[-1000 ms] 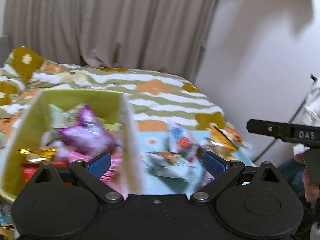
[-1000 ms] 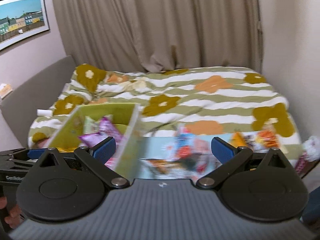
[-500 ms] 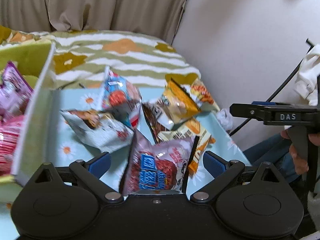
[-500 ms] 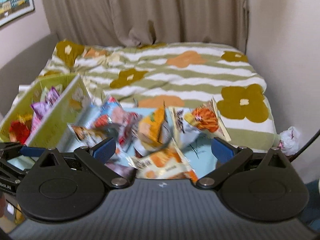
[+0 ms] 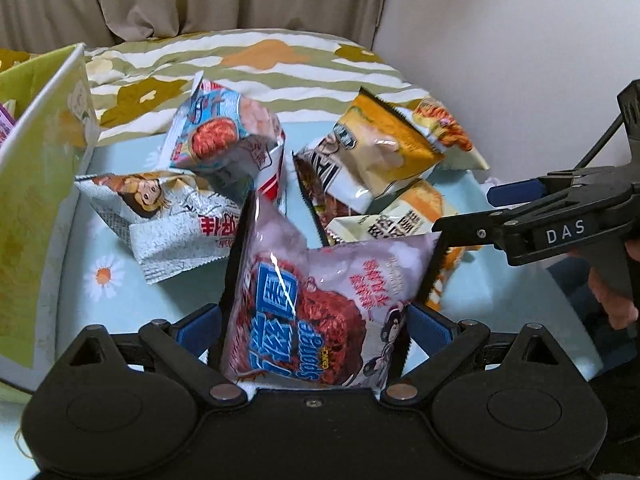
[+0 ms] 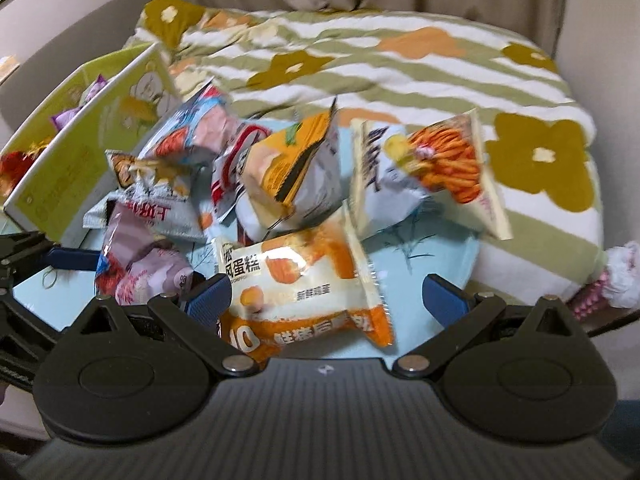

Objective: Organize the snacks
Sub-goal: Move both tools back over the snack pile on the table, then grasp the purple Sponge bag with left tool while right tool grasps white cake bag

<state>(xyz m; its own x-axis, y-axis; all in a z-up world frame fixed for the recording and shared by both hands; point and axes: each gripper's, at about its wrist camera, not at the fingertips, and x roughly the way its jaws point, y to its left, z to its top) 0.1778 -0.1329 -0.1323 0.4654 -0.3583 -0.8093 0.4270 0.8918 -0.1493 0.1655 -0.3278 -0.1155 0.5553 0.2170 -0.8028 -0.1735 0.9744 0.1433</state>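
A lilac snack bag point(image 5: 320, 300) with blue lettering lies between the fingers of my left gripper point(image 5: 314, 326), which is open; its blue pads sit at the bag's two sides. My right gripper point(image 6: 326, 298) is open too, with an orange-and-cream cake bag point(image 6: 304, 280) lying between its fingers. Several more bags are piled behind on the light-blue tabletop point(image 5: 80, 280): a silver one point(image 5: 168, 220), a blue-and-red one point(image 5: 228, 136), a yellow one point(image 5: 380, 152) and an orange sticks bag point(image 6: 440, 164). A green box point(image 5: 36, 184) holding snacks stands at the left.
A bed with a green-striped flowered blanket point(image 6: 400, 60) runs along the table's far side. A pale wall point(image 5: 500, 60) closes the right. A person's hand point(image 5: 612, 300) holds the right gripper's handle. The green box's wall point(image 6: 80, 148) is close to the pile's left.
Both grippers have swung right from the green box to the snack pile and come down low. The lilac bag now lies between the left fingers, the cake bag between the right.
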